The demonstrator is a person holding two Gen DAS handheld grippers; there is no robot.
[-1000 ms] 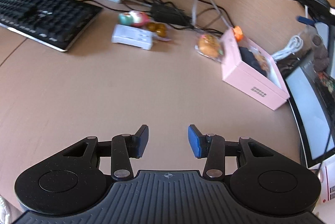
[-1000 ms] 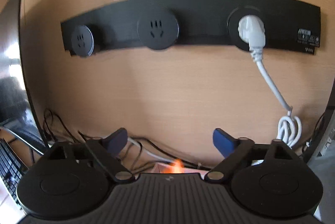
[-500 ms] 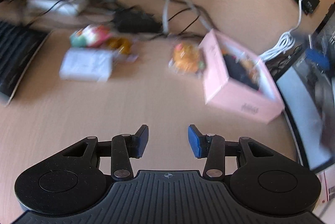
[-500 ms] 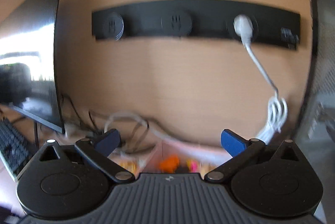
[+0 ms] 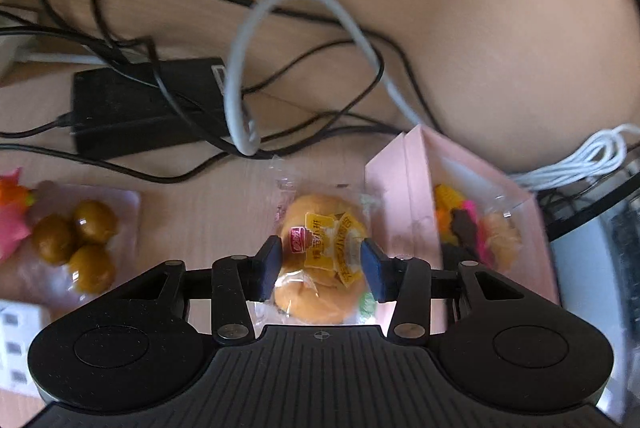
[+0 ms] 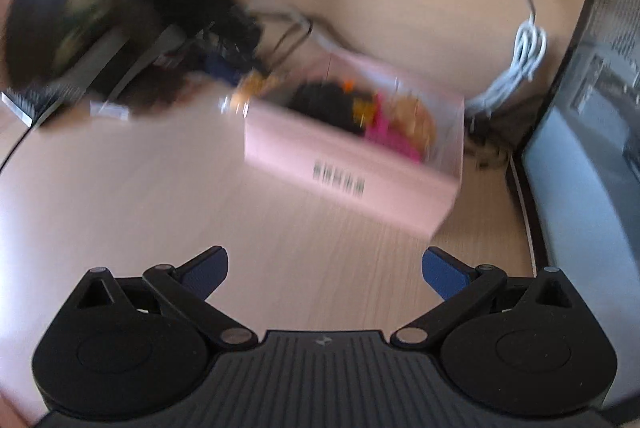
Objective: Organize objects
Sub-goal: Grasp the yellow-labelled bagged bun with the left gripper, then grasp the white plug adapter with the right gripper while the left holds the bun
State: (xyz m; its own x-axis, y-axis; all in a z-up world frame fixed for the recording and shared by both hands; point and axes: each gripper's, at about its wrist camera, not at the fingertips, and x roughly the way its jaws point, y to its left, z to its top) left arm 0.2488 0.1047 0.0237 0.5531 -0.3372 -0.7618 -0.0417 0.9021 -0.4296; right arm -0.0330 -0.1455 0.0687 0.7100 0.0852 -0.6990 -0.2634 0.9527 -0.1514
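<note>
A wrapped yellow bun (image 5: 320,252) lies on the desk just left of the pink box (image 5: 396,188). My left gripper (image 5: 322,262) is open with one finger on each side of the bun; contact is not clear. The box holds several snacks (image 5: 472,228). A clear pack of brown balls (image 5: 76,244) lies to the left. In the right wrist view my right gripper (image 6: 324,274) is wide open and empty above the desk, in front of the pink box (image 6: 344,164).
A black power adapter (image 5: 144,108) and tangled black and white cables (image 5: 240,68) lie behind the bun. A white box (image 5: 16,340) is at the left edge. A coiled white cord (image 6: 524,52) and a monitor (image 6: 580,168) stand at the right.
My left gripper moved forward and down from mid-desk until its fingers straddle the bun. My right gripper tilted down from facing the wall sockets to facing the desk and pink box.
</note>
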